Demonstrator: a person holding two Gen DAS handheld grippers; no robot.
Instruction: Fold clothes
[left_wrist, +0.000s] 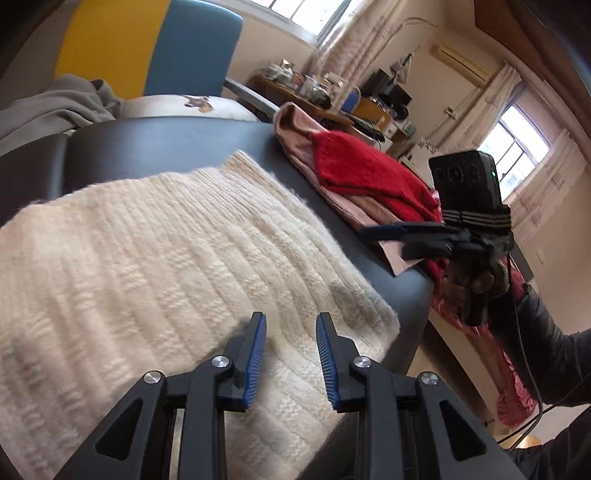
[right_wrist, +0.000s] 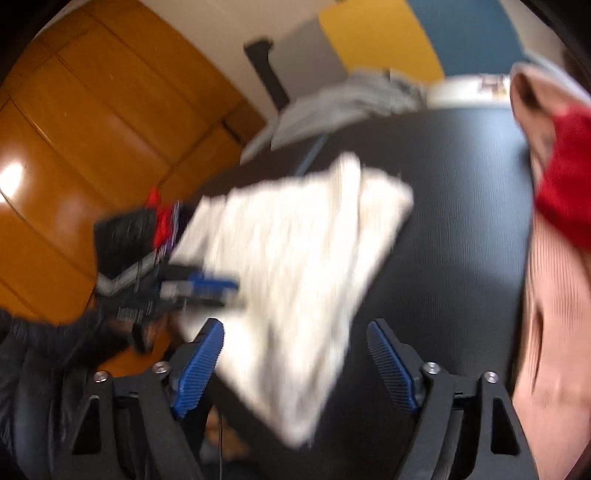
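- Directly under the left gripper (left_wrist: 291, 332), jaws parted and holding nothing: cream knit sweater (left_wrist: 177, 266), already folded into a thick slab on the dark bench (left_wrist: 155, 147); long axis runs from the near left out toward the far right corner of the slab; fingertips hover just above its near edge, ribs of the knit running roughly across the gripper's line.
- Well to the right on the same bench: red knit garment (left_wrist: 362, 173) heaped on a pink one (left_wrist: 295, 122), partly hanging over the bench edge; unfolded by the look of it, likely next in hand.
- Nearer that heap: right gripper (right_wrist: 295, 354), jaws spread wide and empty, seen in its own blurred view with the cream slab ahead and the pink and red cloth at its right side.
- Judged smallest matter: left gripper nearer the cream piece, right nearer the heap.
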